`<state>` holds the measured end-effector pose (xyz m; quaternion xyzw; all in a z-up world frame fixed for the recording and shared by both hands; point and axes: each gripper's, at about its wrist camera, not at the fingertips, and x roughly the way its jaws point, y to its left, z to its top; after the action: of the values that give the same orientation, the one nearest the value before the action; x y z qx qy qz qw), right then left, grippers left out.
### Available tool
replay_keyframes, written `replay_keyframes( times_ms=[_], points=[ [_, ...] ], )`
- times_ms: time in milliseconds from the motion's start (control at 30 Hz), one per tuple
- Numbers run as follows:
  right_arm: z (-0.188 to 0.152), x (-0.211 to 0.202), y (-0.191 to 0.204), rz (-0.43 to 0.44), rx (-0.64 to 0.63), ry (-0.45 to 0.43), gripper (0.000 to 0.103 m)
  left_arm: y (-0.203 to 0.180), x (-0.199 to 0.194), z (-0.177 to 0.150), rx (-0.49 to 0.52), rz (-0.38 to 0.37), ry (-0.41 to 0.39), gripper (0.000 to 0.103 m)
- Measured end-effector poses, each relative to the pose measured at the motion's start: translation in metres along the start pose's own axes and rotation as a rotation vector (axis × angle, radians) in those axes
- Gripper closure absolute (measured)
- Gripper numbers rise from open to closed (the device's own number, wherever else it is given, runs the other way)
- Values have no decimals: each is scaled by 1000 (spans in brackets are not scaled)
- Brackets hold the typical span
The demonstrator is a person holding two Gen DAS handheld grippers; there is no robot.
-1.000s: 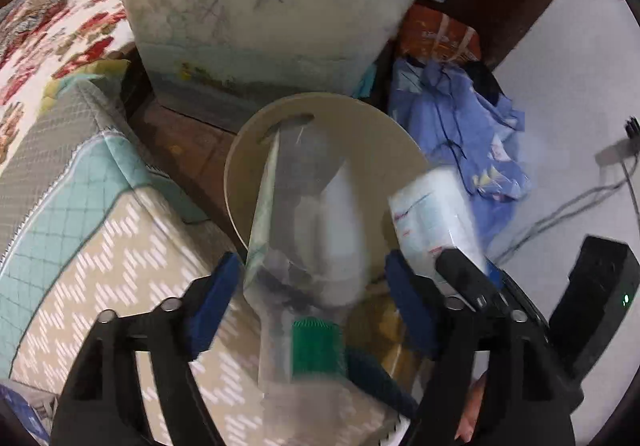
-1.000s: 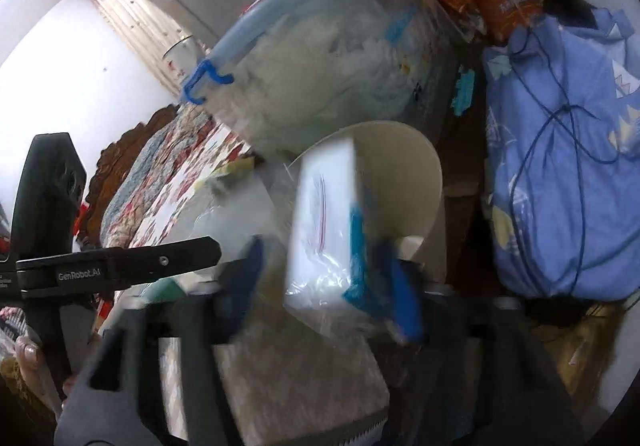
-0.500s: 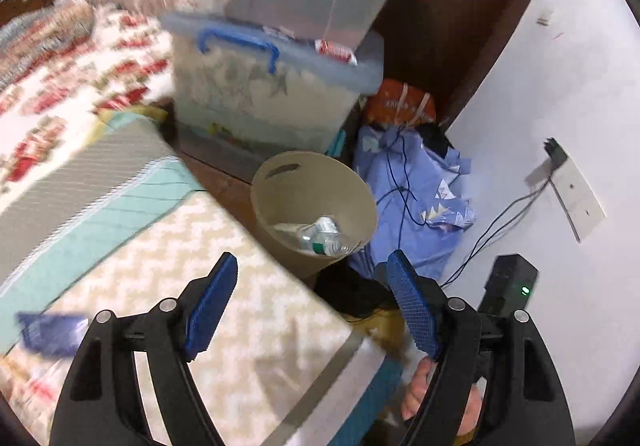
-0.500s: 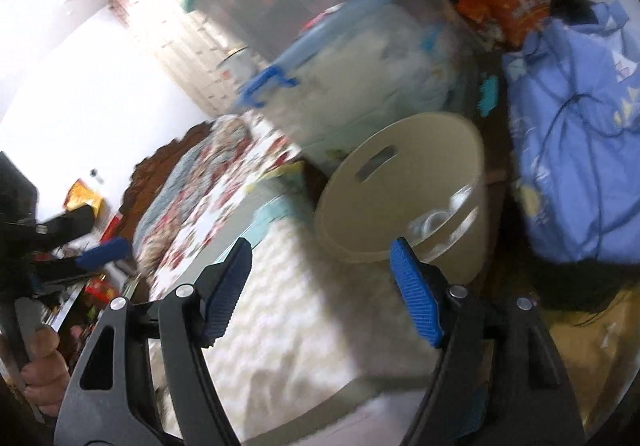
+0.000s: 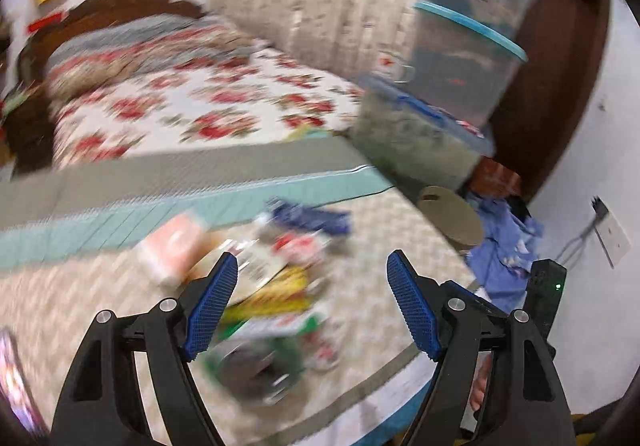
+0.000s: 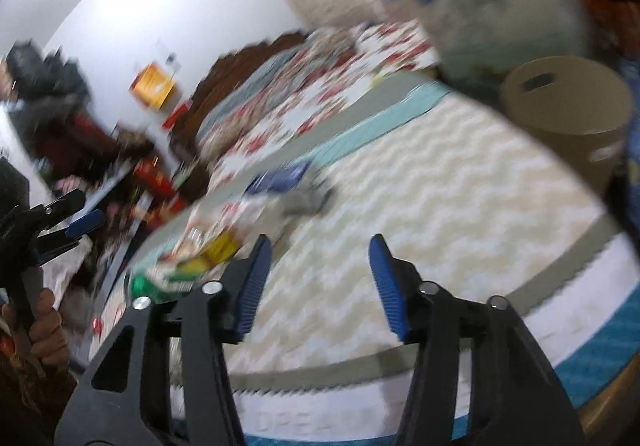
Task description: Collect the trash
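Both views are motion-blurred. A heap of trash wrappers (image 5: 276,278) lies on the chevron bedspread (image 5: 380,246): a pink packet (image 5: 172,246), a blue wrapper (image 5: 312,218), a yellow and a green one. My left gripper (image 5: 312,306) is open and empty, just above the heap. My right gripper (image 6: 318,282) is open and empty over the bedspread (image 6: 440,206), with the heap (image 6: 208,246) to its left. The beige trash bin (image 5: 452,216) stands beside the bed; it also shows in the right wrist view (image 6: 568,118).
Stacked clear storage boxes (image 5: 440,94) stand behind the bin. A blue cloth pile (image 5: 504,242) lies on the floor by the wall. A floral quilt (image 5: 208,106) covers the far bed. The left gripper appears at the right wrist view's left edge (image 6: 60,222).
Both grippers let go of their trash over the bin, then swung away from it back over the bed. The bin is now far to the right.
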<state>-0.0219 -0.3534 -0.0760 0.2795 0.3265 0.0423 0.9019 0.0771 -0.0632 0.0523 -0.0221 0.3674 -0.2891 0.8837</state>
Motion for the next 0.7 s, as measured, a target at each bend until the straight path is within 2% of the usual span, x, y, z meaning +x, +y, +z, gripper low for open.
replay_keyframes(
  times_ms=[200, 233, 300, 467, 633, 700],
  points=[
    [-24, 31, 47, 41, -98, 114, 51, 41, -7, -41, -104, -5, 37, 29],
    [-29, 35, 54, 41, -115, 129, 50, 42, -5, -47, -105, -5, 40, 27],
    [-35, 42, 64, 39, -132, 157, 51, 39, 0, -54, -98, 10, 47, 15],
    [-45, 53, 79, 22, -149, 189, 50, 27, 20, -63, -50, 17, 69, 8],
    [-43, 63, 87, 9, -167, 204, 50, 18, 51, -67, 1, 81, 95, 9],
    [-42, 67, 91, 10, -176, 212, 50, 18, 54, -72, 29, 122, 81, 21]
  ],
)
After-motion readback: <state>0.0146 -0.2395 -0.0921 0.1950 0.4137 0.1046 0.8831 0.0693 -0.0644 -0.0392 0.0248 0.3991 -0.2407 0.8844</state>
